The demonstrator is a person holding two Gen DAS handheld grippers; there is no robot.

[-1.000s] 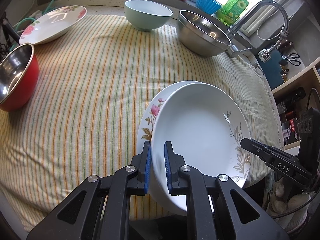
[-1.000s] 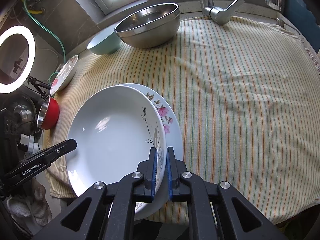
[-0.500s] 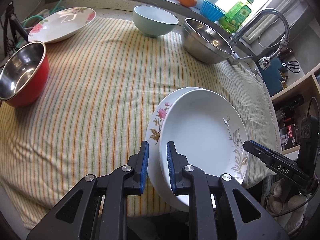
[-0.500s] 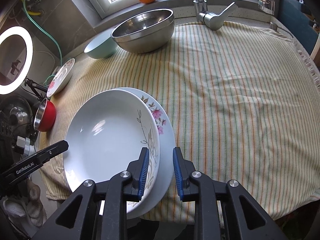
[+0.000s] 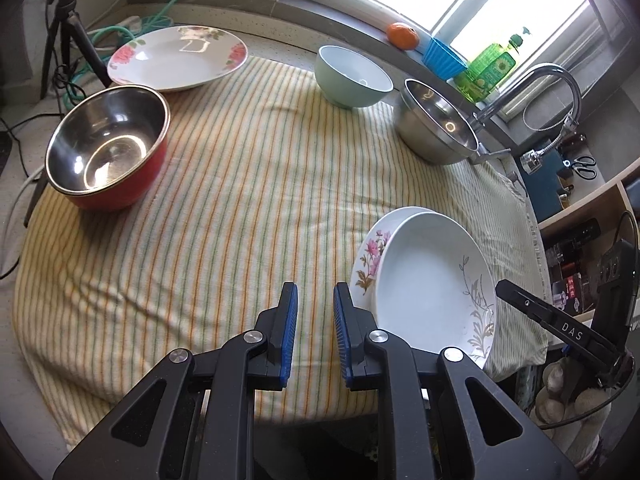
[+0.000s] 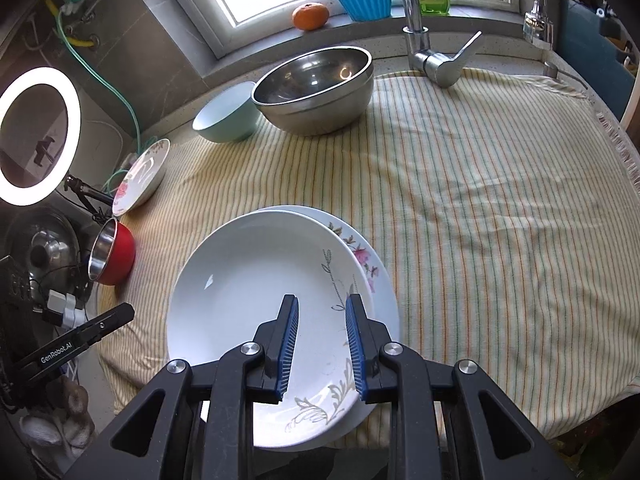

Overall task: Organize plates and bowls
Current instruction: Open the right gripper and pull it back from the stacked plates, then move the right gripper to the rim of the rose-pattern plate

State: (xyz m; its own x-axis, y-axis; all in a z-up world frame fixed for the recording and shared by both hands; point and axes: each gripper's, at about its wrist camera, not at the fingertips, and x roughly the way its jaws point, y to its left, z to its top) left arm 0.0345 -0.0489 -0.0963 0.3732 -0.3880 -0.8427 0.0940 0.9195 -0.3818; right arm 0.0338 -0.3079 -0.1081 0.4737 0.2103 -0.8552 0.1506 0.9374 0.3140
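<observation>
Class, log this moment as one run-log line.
left tongs: open, empty | right tongs: open, above plate with grey leaf pattern | that plate: stacked on pink-flower plate | striped cloth: beneath

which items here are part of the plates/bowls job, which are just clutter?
Job: white plate stacked on floral plate; rose plate; red bowl; green bowl; steel bowl; left gripper and right gripper, both open.

Clutter: orange, blue cup, soap bottle, faucet, ring light.

Both grippers' jaws opened, released stacked plates [image 6: 256, 292], withdrew.
</observation>
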